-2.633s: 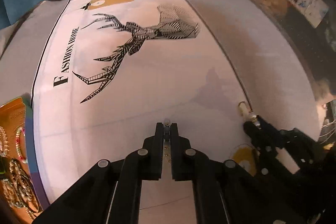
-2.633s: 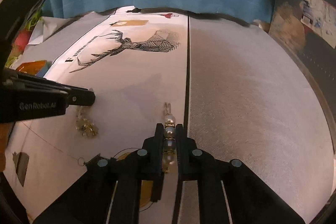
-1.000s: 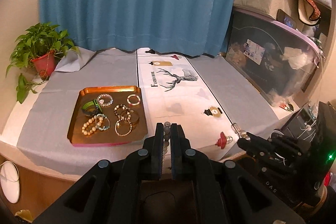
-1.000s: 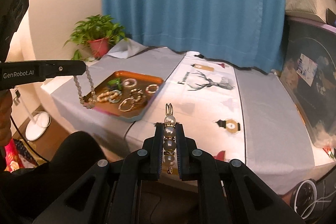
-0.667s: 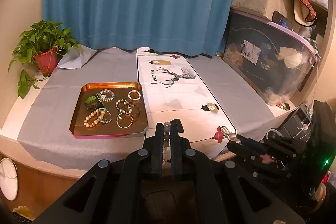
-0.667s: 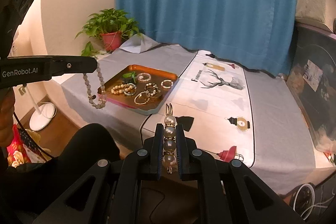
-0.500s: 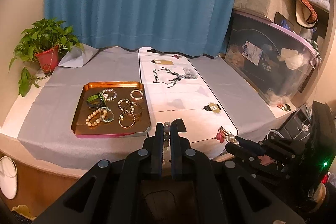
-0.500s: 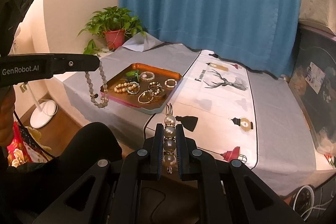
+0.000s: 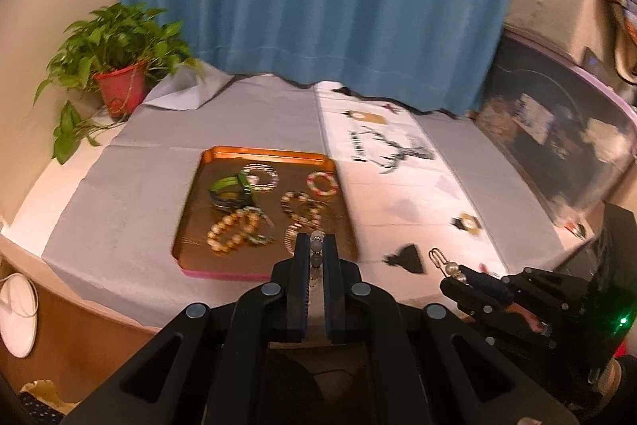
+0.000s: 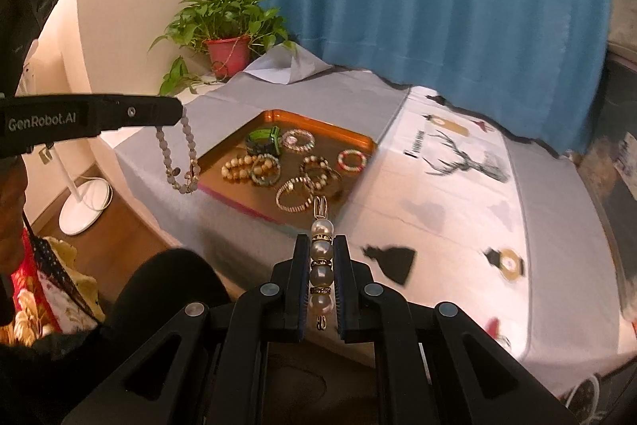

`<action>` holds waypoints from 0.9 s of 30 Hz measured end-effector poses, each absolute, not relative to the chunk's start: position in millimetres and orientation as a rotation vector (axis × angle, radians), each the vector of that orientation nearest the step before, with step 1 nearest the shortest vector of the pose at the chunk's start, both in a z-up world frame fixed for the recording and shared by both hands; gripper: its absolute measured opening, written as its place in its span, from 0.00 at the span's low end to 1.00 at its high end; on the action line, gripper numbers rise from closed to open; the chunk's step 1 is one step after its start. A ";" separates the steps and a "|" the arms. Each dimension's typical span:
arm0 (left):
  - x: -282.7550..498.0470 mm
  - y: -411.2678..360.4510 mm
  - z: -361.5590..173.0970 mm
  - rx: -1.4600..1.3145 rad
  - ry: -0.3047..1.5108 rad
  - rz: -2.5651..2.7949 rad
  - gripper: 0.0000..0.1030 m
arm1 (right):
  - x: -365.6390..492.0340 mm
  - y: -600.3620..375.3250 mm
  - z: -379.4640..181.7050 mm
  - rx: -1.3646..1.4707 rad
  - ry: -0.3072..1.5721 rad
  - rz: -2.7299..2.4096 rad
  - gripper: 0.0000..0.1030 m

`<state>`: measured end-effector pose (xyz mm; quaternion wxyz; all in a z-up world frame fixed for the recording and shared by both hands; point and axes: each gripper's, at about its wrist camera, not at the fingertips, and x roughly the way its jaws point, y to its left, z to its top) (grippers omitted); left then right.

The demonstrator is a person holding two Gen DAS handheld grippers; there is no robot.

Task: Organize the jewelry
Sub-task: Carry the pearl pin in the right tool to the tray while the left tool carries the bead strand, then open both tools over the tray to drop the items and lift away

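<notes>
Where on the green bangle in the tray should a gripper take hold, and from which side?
Grip the green bangle across its raised rim, coming straight down from above. It lies flat on the tray, so only the rim offers edges for the fingers. Its side away from the beaded bracelets looks least crowded.

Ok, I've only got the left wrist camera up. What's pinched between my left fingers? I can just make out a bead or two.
Observer: The right wrist view shows a grey bead strand hanging in a long loop below the left gripper, which is shut on it.
Operator: And what is the right one carrying? I see only its tip.
Observer: The right gripper is shut on a pearl bar with four pearls in a row, gold spacers between them and a gold loop at the front end.
</notes>
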<state>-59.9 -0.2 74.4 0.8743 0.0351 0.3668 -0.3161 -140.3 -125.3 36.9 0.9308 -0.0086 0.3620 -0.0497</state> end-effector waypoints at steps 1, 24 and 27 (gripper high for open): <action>-49.9 0.4 71.1 0.073 0.771 -0.650 0.04 | -129.9 -124.8 33.9 -0.015 0.743 -0.095 0.11; 94.7 -26.0 -13.3 0.118 0.794 -0.407 0.23 | 46.1 -142.6 -51.2 0.001 0.847 -0.064 0.19; 99.2 -20.7 -15.5 0.134 0.792 -0.313 0.98 | 47.3 -147.5 -56.9 0.012 0.871 -0.087 0.65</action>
